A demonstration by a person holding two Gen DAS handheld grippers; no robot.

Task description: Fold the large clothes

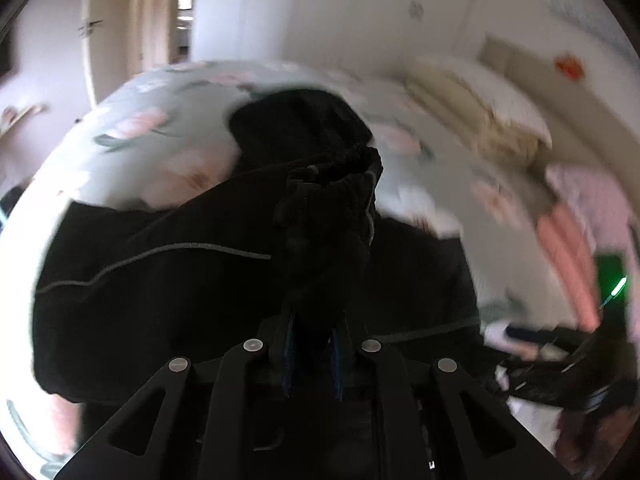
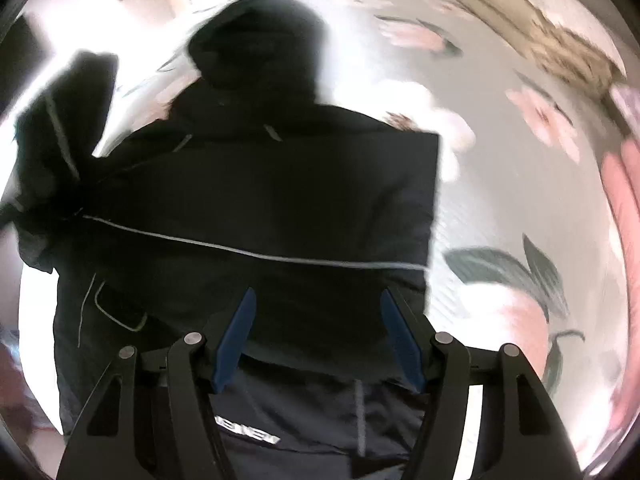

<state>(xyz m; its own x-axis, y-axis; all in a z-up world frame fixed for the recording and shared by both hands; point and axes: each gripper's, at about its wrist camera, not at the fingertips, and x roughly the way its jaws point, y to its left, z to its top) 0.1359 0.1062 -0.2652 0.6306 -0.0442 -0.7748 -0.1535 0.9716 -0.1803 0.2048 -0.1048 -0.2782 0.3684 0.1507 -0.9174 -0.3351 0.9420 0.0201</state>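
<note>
A large black hooded jacket (image 2: 248, 200) with thin grey piping lies spread on a bed with a pale floral cover (image 2: 520, 200). Its hood (image 2: 260, 40) points away from me. My left gripper (image 1: 314, 320) is shut on a bunched black cuff or hem (image 1: 332, 208) of the jacket and lifts it over the body of the jacket (image 1: 160, 288). My right gripper (image 2: 316, 312) is open, its blue pads (image 2: 240, 328) spread just above the jacket's lower part, holding nothing. It also shows at the right edge of the left wrist view (image 1: 560, 360).
Cream pillows (image 1: 480, 112) and folded pink clothes (image 1: 568, 248) lie at the right side of the bed. White wardrobe doors (image 1: 360, 12) and a doorway (image 1: 184, 8) stand behind the bed. Both views are motion-blurred.
</note>
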